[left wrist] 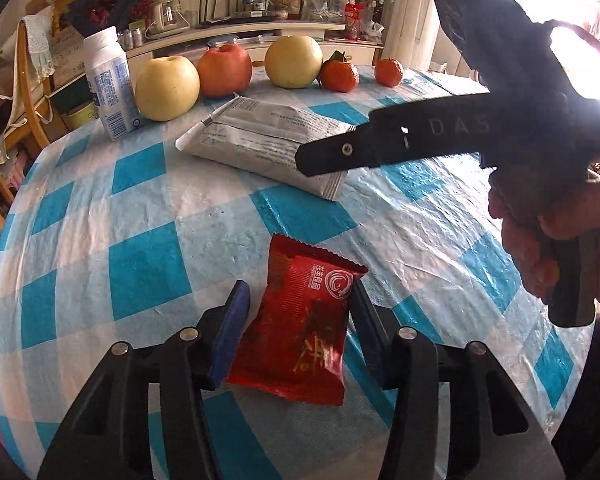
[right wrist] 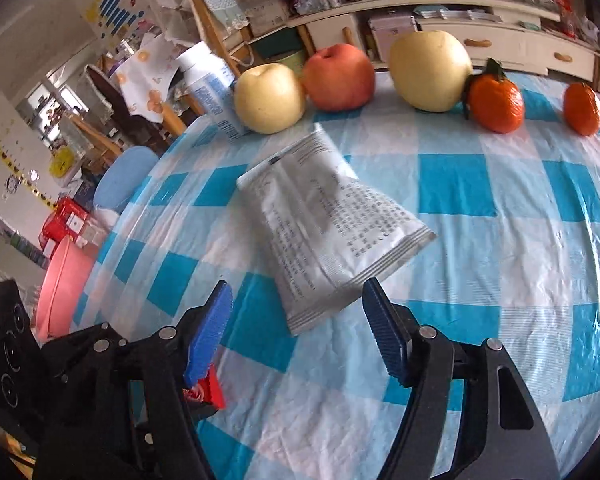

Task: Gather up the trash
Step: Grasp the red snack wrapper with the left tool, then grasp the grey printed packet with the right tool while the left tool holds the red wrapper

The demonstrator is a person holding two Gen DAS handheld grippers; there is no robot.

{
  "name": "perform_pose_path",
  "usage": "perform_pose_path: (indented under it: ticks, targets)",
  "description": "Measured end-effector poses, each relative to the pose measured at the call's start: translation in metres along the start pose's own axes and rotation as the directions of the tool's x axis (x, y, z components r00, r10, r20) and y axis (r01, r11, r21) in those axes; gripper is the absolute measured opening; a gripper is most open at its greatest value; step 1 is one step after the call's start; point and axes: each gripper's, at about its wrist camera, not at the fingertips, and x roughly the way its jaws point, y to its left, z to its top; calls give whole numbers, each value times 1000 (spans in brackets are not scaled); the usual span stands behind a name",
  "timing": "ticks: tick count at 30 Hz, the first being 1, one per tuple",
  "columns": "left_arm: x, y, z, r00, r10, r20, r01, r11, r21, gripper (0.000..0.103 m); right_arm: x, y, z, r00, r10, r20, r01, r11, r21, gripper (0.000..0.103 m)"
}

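Left wrist – glossy red wrapper (left wrist: 296,320) between parted tongs (left wrist: 298,300), possibly untouched.

Two wrappers (left wrist: 300,324) (right wrist: 328,224), three apples (right wrist: 338,76), two tangerines (right wrist: 496,102), one bottle (left wrist: 110,84).

A: The right gripper (left wrist: 324,160), reaching across the left wrist view, covers the near corner of the grey packet (left wrist: 260,140); print on the packet is too small to read.

B: In the right wrist view only a corner of the red wrapper (right wrist: 210,390) shows behind the left pad (right wrist: 210,332).

A: A white bottle (right wrist: 208,80) sits partly behind a yellow apple (right wrist: 268,98), its label blurred. The pink basin (right wrist: 62,288) is half hidden by the table (right wrist: 500,280) edge.
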Motion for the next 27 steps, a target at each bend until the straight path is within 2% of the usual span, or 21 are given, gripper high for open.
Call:
perform_pose_path:
  ticks: [2, 4, 5, 6, 7, 8, 11, 17, 20, 27]
  targets:
    - [0, 2, 0, 1000, 4, 1, -4, 1000, -11, 48, -5, 14, -1, 998, -57, 35, 59, 995, -76, 69]
    - [0, 3, 0, 1000, 7, 3, -6, 1000, -20, 47, -12, 14, 2, 990, -108, 86, 116, 988, -97, 71]
    - [0, 3, 0, 1000, 6, 3, -6, 1000, -24, 47, -15, 11, 5, 985, -132, 111, 142, 986, -91, 76]
    - [0, 3, 0, 1000, 7, 4, -7, 1000, -27, 47, -17, 6, 7, 979, -150, 136, 161, 984, -80, 87]
    - [0, 3, 0, 1000, 9, 4, -9, 1000, -30, 47, -18, 0, 9, 975, -158, 154, 171, 983, -72, 94]
    - [0, 3, 0, 1000, 11, 5, -10, 999, -32, 46, -17, -6, 12, 974, -160, 162, 173, 983, -66, 94]
    - [0, 3, 0, 1000, 19, 7, -19, 999, -36, 46, -7, -18, 19, 978, -148, 147, 158, 986, -60, 94]
    - [-1, 12, -2, 997, 72, 8, -71, 996, -54, 46, 20, -5, 24, 988, -118, 100, 132, 980, -152, 95]
    - [-1, 16, -2, 996, 88, 10, -88, 994, -60, 46, 32, 5, 25, 985, -147, 87, 163, 961, -225, 96]
    - [1, 15, 0, 994, 109, 13, -108, 992, -61, 47, 47, 2, 32, 983, -178, 37, 182, 952, -244, 97]
